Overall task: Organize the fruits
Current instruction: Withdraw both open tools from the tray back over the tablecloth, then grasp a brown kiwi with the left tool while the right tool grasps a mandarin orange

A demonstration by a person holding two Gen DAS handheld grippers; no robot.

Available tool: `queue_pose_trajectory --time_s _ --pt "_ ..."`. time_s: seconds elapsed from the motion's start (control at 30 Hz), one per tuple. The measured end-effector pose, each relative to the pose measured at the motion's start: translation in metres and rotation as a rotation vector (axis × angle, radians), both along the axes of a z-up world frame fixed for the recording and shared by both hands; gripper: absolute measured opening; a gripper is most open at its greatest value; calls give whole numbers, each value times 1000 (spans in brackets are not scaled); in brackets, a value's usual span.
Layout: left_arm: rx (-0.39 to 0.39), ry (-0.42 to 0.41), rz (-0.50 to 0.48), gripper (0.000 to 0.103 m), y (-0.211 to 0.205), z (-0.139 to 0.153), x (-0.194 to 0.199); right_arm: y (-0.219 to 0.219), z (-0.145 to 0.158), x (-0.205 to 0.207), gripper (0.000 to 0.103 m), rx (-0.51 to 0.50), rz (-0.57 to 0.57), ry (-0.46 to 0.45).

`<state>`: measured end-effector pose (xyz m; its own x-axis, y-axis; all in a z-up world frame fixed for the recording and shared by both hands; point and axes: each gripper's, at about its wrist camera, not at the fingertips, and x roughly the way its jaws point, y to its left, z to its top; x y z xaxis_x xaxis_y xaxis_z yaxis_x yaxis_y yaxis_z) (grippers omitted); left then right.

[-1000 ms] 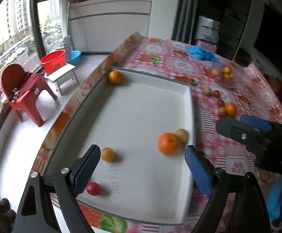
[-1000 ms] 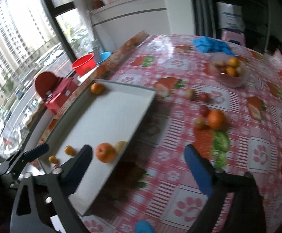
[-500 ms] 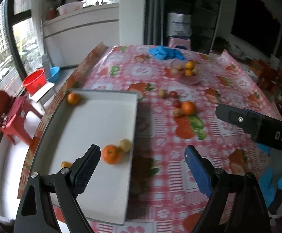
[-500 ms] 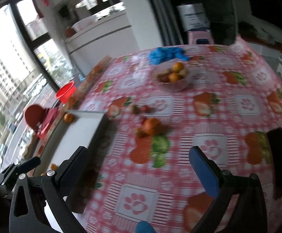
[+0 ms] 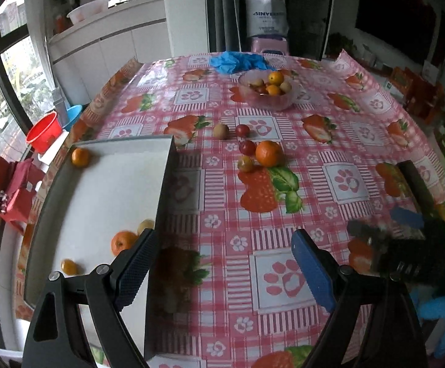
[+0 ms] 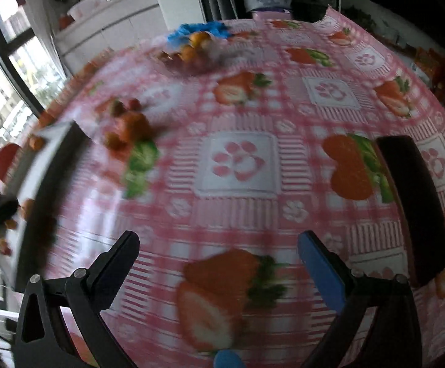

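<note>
A white tray lies on the left of the table with a few oranges and a pale fruit in it. Loose on the pink cloth sit a large orange, two red fruits and a brownish one. A clear bowl of mixed fruit stands farther back. My left gripper hangs open and empty over the tray's right wall. My right gripper is open and empty above bare cloth; its view is blurred, with the loose orange far up left.
A black flat object lies at the right of the table. Blue gloves are heaped behind the bowl. Past the left table edge are a red chair and a red bucket on the floor.
Both grippers have swung right, away from the tray, out over the pink cloth. The tray slid toward the left edge of each view. Both stayed open and empty.
</note>
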<state>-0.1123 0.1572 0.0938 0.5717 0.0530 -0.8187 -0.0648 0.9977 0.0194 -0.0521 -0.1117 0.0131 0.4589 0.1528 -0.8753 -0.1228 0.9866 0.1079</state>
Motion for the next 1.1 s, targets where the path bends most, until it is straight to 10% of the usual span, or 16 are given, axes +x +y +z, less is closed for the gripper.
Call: queue_pose_trajectory --time_s 0.5,0.6,0.7,1.1 --pt "172 49 -73 89 -28 -53 90 -3 -19 -15 103 -127 45 -86" --pt "172 75 -73 89 -27 -67 103 -2 -19 -15 103 -126 49 -94" --pt "164 112 -74 66 -24 -79 114 -2 -19 -16 103 -126 50 -97" --pt "73 73 -56 55 -18 -81 132 -2 -20 -15 103 -126 49 -97"
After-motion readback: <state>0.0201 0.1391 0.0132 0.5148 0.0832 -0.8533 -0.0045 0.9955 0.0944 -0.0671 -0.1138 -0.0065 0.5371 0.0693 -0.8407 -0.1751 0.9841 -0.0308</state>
